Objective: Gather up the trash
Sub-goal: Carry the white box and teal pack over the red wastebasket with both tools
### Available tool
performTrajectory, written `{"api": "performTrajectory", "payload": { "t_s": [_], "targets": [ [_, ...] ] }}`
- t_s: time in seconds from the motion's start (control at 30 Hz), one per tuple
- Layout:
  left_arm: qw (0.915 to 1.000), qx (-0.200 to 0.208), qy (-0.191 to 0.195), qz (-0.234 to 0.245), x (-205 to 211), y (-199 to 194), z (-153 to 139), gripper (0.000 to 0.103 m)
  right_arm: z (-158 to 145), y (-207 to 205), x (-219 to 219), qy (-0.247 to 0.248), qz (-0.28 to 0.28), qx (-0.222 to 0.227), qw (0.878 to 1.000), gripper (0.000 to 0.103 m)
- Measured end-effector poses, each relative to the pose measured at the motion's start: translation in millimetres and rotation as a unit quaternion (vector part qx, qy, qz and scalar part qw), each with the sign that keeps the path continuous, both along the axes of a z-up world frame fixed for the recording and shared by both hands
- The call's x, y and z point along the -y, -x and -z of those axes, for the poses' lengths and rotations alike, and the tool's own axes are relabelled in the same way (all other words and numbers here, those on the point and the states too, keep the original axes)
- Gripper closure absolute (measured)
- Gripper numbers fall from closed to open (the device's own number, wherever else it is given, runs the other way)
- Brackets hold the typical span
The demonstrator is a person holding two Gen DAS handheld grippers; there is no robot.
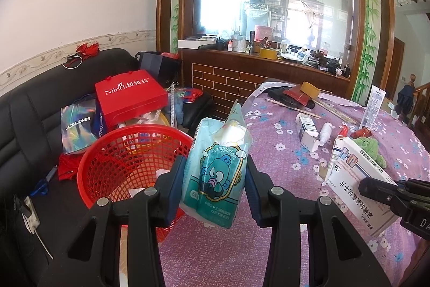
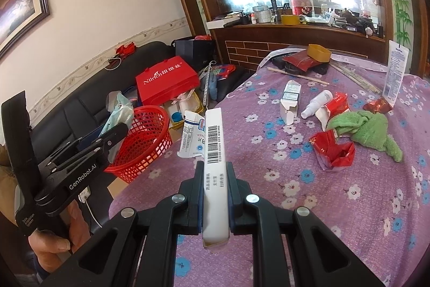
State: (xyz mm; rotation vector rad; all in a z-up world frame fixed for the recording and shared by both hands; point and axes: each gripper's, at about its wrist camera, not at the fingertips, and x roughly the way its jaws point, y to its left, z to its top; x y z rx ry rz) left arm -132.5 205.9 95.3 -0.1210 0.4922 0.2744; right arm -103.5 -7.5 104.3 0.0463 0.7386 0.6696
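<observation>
The left gripper [image 1: 213,176] jaws are clamping a teal "Hangyodon" cartoon tissue packet [image 1: 217,168] beside the red mesh plastic basket [image 1: 129,160]. The right gripper [image 2: 214,195] jaws are pinching a white barcoded medicine carton [image 2: 215,166] above the purple floral-clothed counter [image 2: 322,192].

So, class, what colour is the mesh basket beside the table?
Red. The mesh basket shows best in the left wrist view.
</observation>
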Motion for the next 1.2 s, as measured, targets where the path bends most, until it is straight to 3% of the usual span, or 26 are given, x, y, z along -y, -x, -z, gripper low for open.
{"api": "performTrajectory", "payload": {
  "t_s": [1.2],
  "targets": [
    [0.9999,-0.001,0.012,-0.009,-18,4,8,0.062,0,-4,-10,0.005,-0.007,-0.001,1.000,0.089]
  ]
}}
